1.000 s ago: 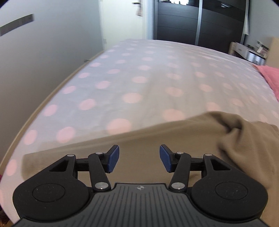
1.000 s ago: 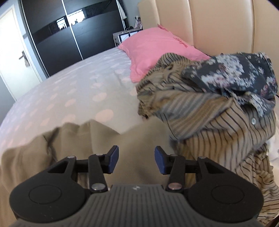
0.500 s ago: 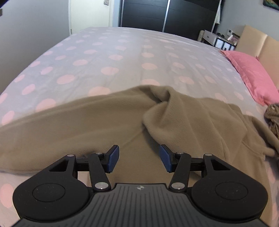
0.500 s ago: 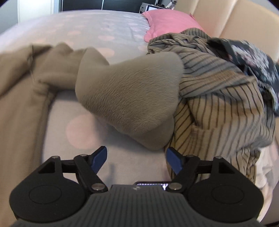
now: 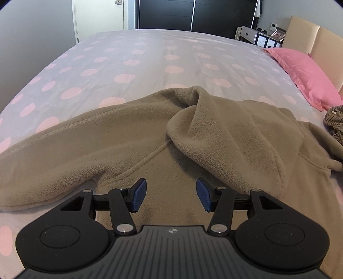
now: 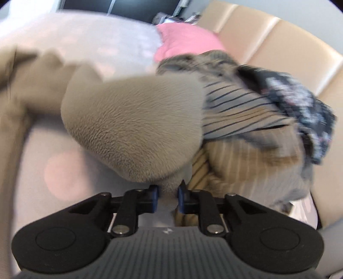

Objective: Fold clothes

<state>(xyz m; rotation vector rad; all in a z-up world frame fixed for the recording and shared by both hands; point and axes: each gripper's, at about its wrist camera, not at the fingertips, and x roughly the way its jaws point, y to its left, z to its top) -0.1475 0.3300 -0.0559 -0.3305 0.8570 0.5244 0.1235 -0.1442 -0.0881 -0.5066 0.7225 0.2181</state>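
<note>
Pink pillow (image 5: pixel 304 73) against beige headboard (image 6: pixel 268 43); black wardrobe (image 5: pixel 193 15) behind polka-dot bedspread (image 5: pixel 128 60)

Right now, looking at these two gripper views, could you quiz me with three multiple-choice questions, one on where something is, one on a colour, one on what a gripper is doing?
1. Where does the pink pillow lie?
A. at the headboard end of the bed
B. on the floor
C. on top of the fleece

2. What colour are the dots on the bedspread?
A. green
B. pink
C. black

3. What sits between the pads of the right gripper?
A. nothing
B. the floral garment
C. a fold of the tan fleece top

Answers:
1. A, the pillow rests beside the beige headboard.
2. B, pale pink dots cover the light spread.
3. C, its jaws are closing with tan fleece bunched between them, while the left gripper stands open over the same fleece.
</note>
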